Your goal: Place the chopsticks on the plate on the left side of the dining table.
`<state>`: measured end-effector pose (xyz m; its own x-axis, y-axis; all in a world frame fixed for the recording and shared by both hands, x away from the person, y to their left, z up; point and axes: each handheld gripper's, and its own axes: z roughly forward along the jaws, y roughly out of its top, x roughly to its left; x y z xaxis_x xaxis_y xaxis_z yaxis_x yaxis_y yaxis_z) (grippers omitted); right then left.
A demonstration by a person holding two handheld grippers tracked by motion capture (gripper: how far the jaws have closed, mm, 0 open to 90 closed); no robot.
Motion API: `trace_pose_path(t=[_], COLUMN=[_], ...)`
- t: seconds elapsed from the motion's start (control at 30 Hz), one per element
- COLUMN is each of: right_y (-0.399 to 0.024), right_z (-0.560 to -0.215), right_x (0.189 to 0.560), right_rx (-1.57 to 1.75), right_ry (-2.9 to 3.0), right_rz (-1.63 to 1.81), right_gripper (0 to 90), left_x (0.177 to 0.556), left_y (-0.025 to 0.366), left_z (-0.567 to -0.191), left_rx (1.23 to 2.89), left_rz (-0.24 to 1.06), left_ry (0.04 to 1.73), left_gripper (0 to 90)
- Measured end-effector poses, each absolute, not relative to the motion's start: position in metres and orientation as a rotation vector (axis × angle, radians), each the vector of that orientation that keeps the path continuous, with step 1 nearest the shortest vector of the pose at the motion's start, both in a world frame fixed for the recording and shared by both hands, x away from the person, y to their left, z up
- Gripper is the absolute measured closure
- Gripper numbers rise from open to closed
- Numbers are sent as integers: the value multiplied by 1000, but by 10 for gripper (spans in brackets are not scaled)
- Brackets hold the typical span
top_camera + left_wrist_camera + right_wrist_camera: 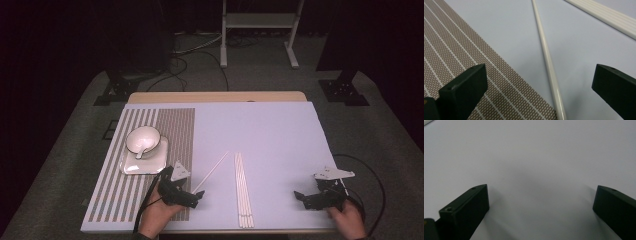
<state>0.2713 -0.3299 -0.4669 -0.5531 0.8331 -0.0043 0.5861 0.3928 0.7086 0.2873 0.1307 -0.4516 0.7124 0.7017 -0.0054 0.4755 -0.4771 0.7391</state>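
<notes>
Left tool (196,196) is released – jaws spread wide, nothing between the pads. In the left gripper view a single white chopstick (546,53) runs up the gap between the jaws, lying flat on the pale worktop (499,30), nearer the right jaw than the left but touching neither. In the high view its near end sits right at the tool's tip and it slants away up and to the right.

The striped brown placemat (461,57) lies under and beside the left jaw; its edge runs diagonally just left of the chopstick.

Bundle of chopsticks (243,190) lies side by side to the right of the left tool, between the two tools, apart from the lone stick.

Right tool (301,196) is also released – jaws wide apart, hovering low over bare worktop, well apart from the bundle.

Beyond the left tool, on the mat: a white square plate (129,165) with a white bowl (145,135) and a spoon (141,150) in it.
</notes>
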Motion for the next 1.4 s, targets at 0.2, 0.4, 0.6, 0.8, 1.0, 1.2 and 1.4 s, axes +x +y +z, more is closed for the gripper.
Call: trace_pose_path(t=[0.2, 0.4, 0.6, 0.8, 1.0, 1.2, 1.4], right_y=[-330, -330, -330, -330, -330, -330, -330], right_z=[-467, -467, -467, -467, -467, -467, -467], right_x=[271, 271, 271, 271, 271, 271, 271], right_rx=[1229, 1229, 1229, 1227, 1228, 1230, 1229], right_ry=[2297, 2297, 2297, 2298, 2298, 2297, 2296], right_rz=[951, 952, 951, 950, 951, 952, 952], right_gripper=[0, 0, 0, 0, 0, 0, 0], left_x=[291, 292, 292, 290, 287, 287, 286], left_y=[122, 116, 114, 111, 110, 108, 107], left_z=[-454, -458, -461, -461, -459, -460, -459], left_rx=[2150, 2166, 2164, 2174, 2170, 2164, 2155], left_rz=[386, 392, 397, 422, 450, 429, 418], left_ry=[897, 896, 894, 880, 880, 882, 875], left_gripper=[0, 0, 31, 106, 244, 350, 447])
